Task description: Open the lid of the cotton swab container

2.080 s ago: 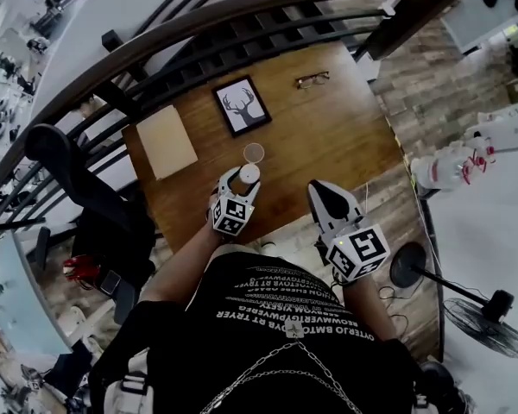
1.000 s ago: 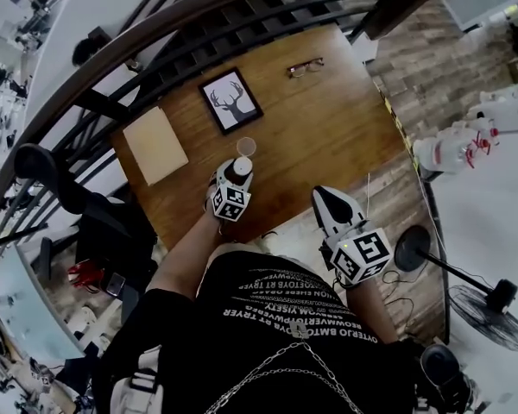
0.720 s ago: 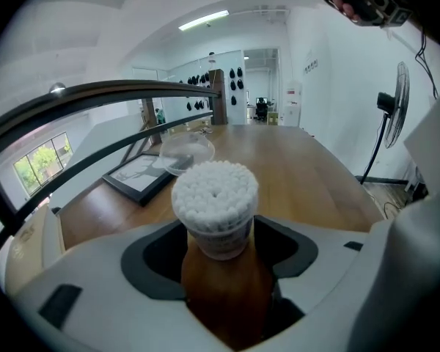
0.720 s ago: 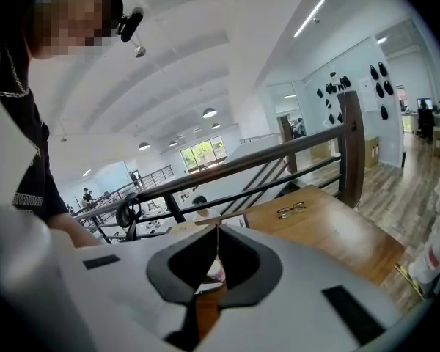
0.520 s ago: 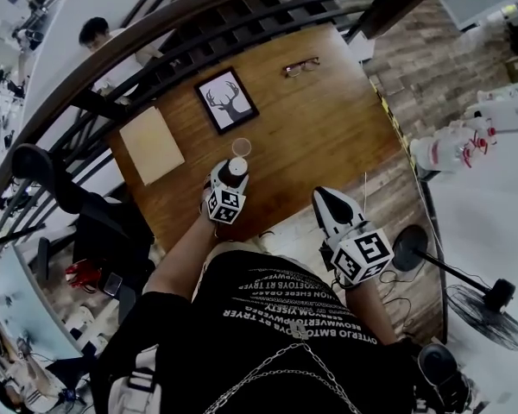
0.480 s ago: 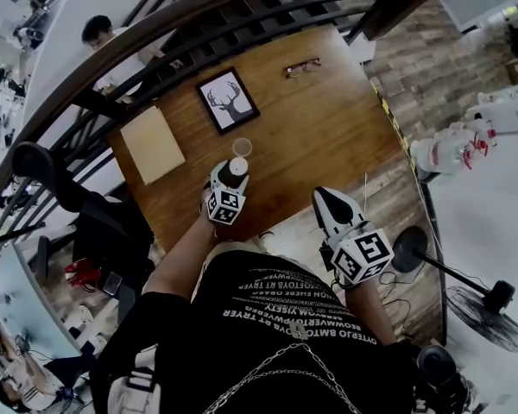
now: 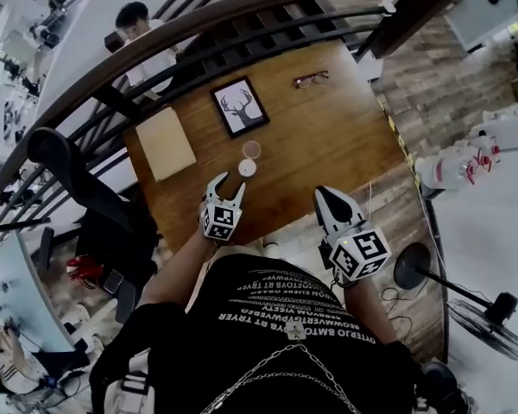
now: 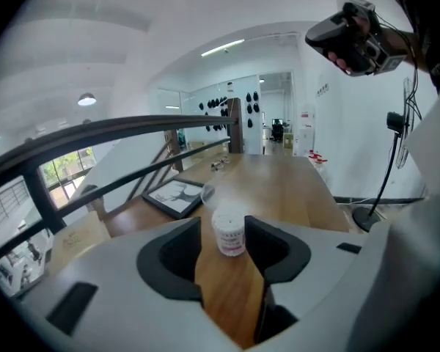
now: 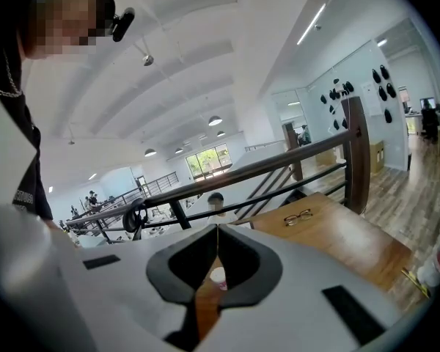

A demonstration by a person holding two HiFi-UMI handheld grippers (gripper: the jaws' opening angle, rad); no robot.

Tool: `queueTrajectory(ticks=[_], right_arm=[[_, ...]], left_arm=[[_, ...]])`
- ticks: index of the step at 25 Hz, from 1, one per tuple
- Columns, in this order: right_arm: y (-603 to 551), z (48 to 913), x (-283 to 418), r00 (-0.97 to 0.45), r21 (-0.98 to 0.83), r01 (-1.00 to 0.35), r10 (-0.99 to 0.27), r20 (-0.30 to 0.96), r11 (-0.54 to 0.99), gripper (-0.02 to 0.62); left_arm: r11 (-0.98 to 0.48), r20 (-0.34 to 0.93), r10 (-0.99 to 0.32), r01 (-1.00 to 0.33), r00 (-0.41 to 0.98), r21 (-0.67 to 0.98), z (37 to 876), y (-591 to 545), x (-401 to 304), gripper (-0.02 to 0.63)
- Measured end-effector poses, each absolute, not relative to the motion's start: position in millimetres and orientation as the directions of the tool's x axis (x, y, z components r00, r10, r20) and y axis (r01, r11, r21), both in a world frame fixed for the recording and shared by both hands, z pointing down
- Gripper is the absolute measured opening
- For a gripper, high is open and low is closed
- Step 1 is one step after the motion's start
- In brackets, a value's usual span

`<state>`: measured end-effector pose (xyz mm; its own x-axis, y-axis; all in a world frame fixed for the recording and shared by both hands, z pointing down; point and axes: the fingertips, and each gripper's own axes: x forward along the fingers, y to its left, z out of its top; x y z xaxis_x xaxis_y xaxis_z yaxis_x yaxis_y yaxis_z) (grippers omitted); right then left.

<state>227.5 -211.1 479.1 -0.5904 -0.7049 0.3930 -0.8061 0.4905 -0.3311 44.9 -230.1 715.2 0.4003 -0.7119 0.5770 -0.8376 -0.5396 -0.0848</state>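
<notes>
The small white cotton swab container [image 7: 247, 168] stands uncovered on the wooden table [image 7: 328, 136]. Its clear round lid [image 7: 252, 150] lies flat just beyond it. My left gripper [image 7: 228, 185] hovers just short of the container, and its jaws are closing with nothing pressed between them. In the left gripper view the container [image 8: 229, 232] shows past the fingertips, the lid [image 8: 207, 192] behind it. My right gripper [image 7: 323, 195] is shut and empty, off the table's near edge. The right gripper view catches the container [image 9: 218, 275] through the slit below the shut tips.
A framed deer picture [image 7: 240, 108] and a tan pad [image 7: 166, 142] lie at the table's far left, with glasses [image 7: 311, 79] at the far edge. A dark railing [image 7: 242, 15] curves behind the table, and a person [image 7: 142, 37] stands beyond it. A fan [image 7: 488, 326] stands on the floor at the right.
My left gripper has drawn back toward me from round the container, which now stands free. The right gripper has barely moved. A person has come into view behind the railing.
</notes>
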Motion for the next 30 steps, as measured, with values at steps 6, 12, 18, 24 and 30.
queueTrajectory(ticks=[6, 12, 18, 24, 30], right_arm=[[-202.1, 475.5, 234.0, -0.571, -0.3, -0.82, -0.732, 0.371, 0.487, 0.015], [-189.1, 461.5, 246.3, -0.518, -0.191, -0.855, -0.776, 0.358, 0.483, 0.014], [-175.1, 448.2, 253.5, -0.486, -0.116, -0.871, -0.804, 0.343, 0.477, 0.014], [-161.7, 415.7, 254.3, -0.481, -0.058, -0.872, -0.828, 0.288, 0.487, 0.014], [-144.3, 379.9, 250.3, -0.498, -0.012, -0.86, -0.836, 0.231, 0.509, 0.014]], left_arm=[[-0.461, 0.507, -0.79, -0.879, 0.344, -0.122, 653.4, -221.8, 44.8, 0.031], [-0.471, 0.407, -0.818, -0.879, 0.407, -0.068, 574.9, -205.8, 58.1, 0.029], [-0.464, 0.337, -0.843, -0.884, 0.419, -0.061, 496.0, -198.2, 63.4, 0.029], [-0.477, 0.285, -0.851, -0.876, 0.441, -0.067, 428.3, -185.1, 70.8, 0.029], [-0.482, 0.225, -0.862, -0.872, 0.455, -0.084, 371.4, -158.8, 76.8, 0.029]])
